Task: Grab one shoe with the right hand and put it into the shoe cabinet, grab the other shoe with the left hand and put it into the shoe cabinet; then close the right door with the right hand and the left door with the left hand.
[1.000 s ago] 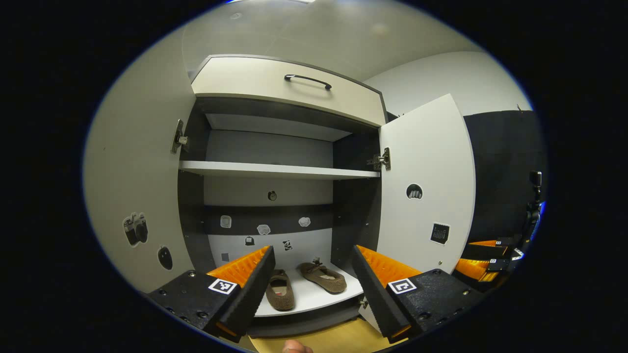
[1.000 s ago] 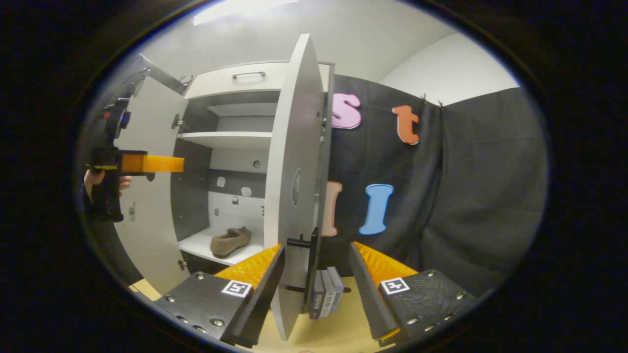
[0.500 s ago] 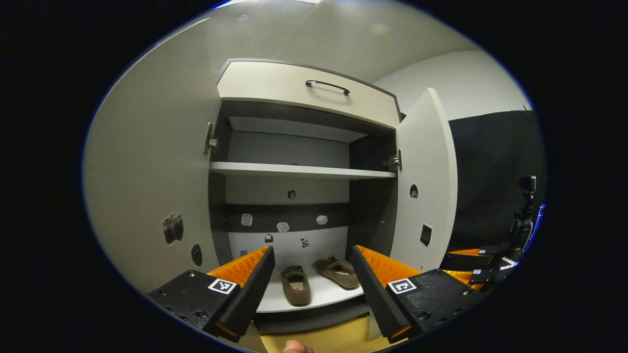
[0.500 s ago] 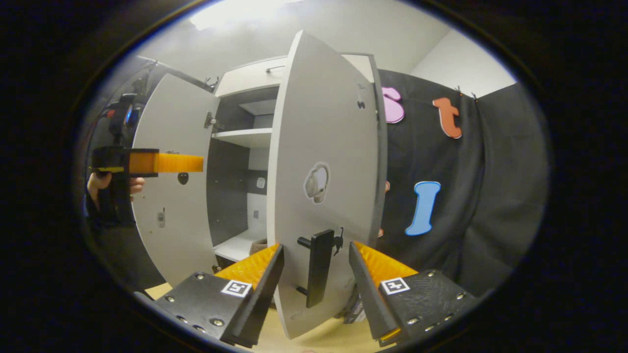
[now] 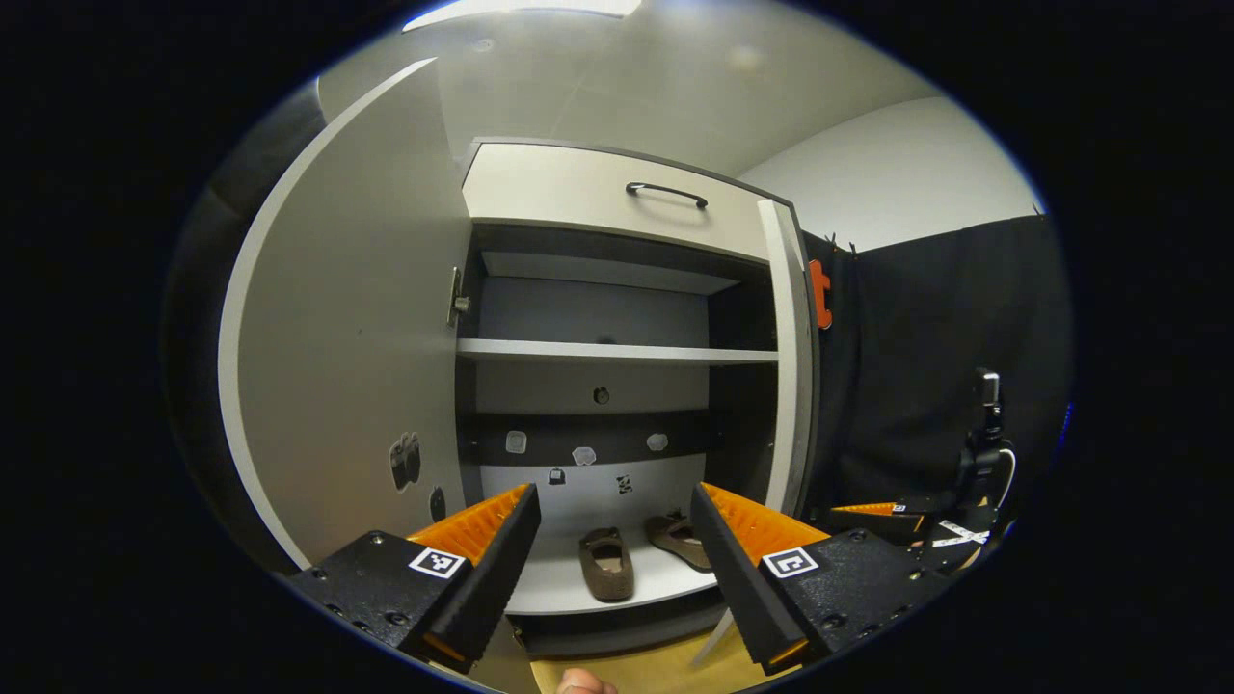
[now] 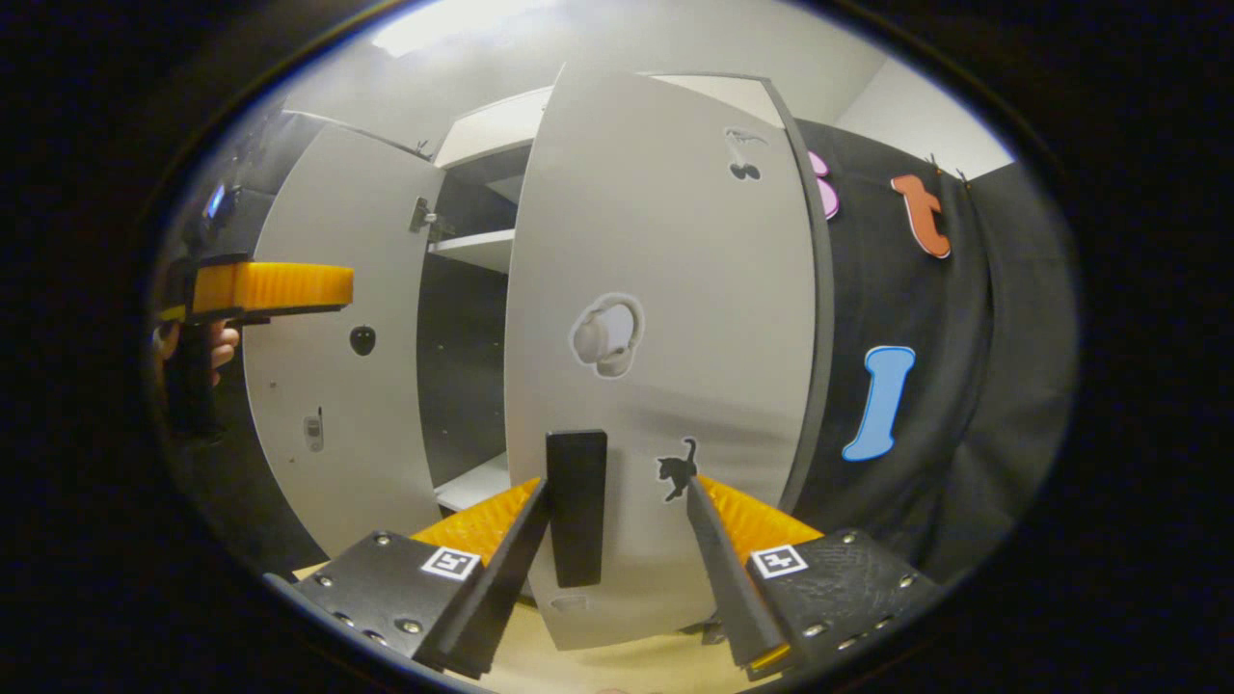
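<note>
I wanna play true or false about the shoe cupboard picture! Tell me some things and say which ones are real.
1. Both shoes sit on the bottom shelf of the cabinet. True.
2. The right door is fully shut. False: it is partly swung in, with a gap still showing the inside.
3. The right gripper is open, with the door's black handle between its fingers. True.
4. The left gripper is holding a shoe. False: it is open and holds nothing.
5. The left door stands wide open. True.
</note>
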`<state>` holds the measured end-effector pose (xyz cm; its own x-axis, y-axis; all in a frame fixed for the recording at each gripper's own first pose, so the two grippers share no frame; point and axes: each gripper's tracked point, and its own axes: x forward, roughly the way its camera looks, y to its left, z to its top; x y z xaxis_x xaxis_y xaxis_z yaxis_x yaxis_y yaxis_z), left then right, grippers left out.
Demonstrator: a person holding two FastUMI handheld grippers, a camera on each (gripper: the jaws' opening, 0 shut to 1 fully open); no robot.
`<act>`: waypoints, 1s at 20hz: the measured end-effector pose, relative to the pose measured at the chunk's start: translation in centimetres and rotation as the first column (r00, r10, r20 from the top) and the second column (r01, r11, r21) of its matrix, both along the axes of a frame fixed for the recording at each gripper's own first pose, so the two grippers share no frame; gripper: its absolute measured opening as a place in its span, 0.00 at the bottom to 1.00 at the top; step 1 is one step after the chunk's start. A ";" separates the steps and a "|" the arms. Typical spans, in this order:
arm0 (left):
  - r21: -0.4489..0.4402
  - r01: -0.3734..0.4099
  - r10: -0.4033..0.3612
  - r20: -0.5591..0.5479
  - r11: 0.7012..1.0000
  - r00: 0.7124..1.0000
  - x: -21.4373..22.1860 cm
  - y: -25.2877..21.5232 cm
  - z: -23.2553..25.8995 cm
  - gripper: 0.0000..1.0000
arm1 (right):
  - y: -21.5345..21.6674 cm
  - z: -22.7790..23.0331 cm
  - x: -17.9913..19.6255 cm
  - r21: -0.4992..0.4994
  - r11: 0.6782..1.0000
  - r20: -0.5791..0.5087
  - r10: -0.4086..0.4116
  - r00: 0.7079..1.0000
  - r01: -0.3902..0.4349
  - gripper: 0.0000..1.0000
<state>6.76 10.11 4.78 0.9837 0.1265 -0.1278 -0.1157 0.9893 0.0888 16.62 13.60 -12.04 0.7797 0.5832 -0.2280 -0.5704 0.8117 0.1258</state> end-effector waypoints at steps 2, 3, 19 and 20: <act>-0.001 0.001 -0.001 -0.005 1.000 1.000 -0.3 -0.3 -0.2 0.96 | 0.5 -0.4 0.7 0.013 1.000 -0.015 -0.014 1.000 0.015 0.89; -0.003 -0.001 0.001 -0.008 1.000 1.000 -0.5 -0.3 -0.2 0.96 | 0.5 -0.6 1.1 0.026 0.999 -0.024 -0.024 0.999 0.025 0.88; 0.015 -0.187 0.186 0.047 0.982 0.981 -9.9 2.8 2.3 0.93 | 5.5 -1.3 4.6 0.056 0.998 -0.021 -0.035 0.999 0.036 0.96; 0.016 -0.195 0.194 0.045 0.981 0.980 -11.1 3.0 2.8 0.93 | 5.8 -1.3 4.8 0.054 0.998 -0.017 -0.039 0.999 0.040 0.98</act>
<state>-4.35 13.08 7.54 0.9445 0.3181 -0.0817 -0.3099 0.9456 0.0990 21.40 19.38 -13.29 0.7989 0.5639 -0.2094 -0.5356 0.8253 0.1789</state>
